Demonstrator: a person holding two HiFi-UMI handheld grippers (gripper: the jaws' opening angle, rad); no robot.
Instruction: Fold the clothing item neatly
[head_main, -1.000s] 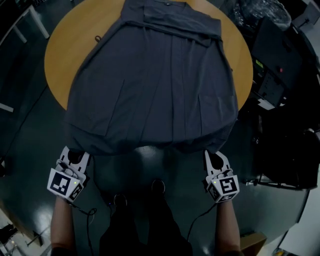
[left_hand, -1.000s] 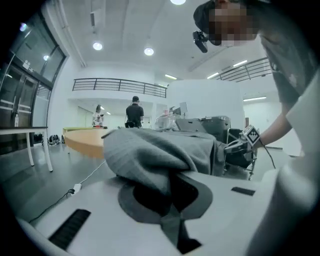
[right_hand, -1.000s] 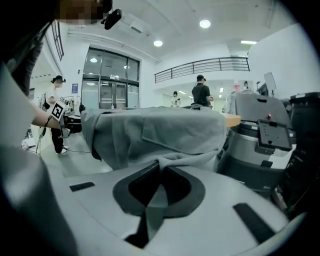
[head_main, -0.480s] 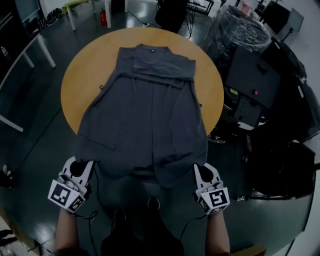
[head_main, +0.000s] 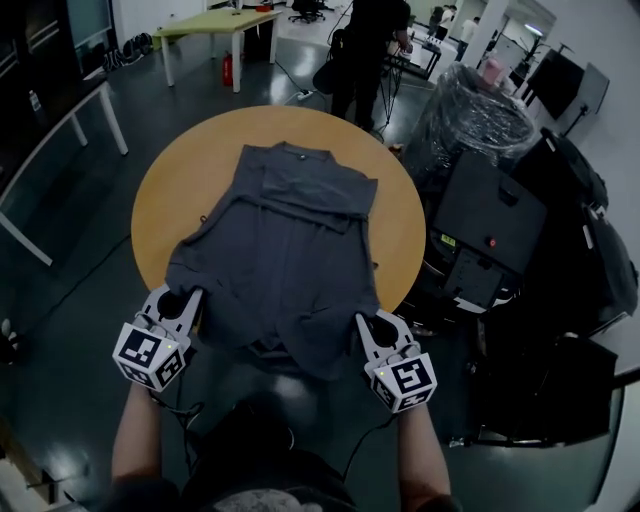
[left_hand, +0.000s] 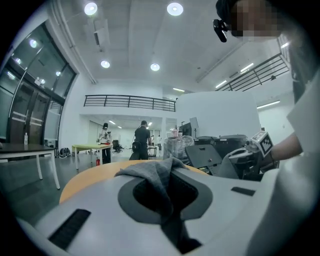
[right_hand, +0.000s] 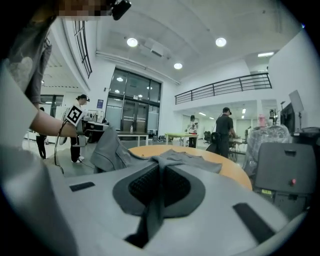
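No readable text, brand, number anywhere. Left gripper (head_main: 186, 299), right gripper (head_main: 364, 322): black-white square marker patterns only, no letters.

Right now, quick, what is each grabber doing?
Left gripper: closed, pinching one near corner of the gray garment.
Right gripper: closed, pinching the other near corner of the gray garment.

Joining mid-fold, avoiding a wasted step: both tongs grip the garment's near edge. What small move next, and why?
Probably carry both forward toward the collar, folding it in half: left tongs and right tongs are shut on the gray garment's near edge, past the table rim, while its far half lies flat.
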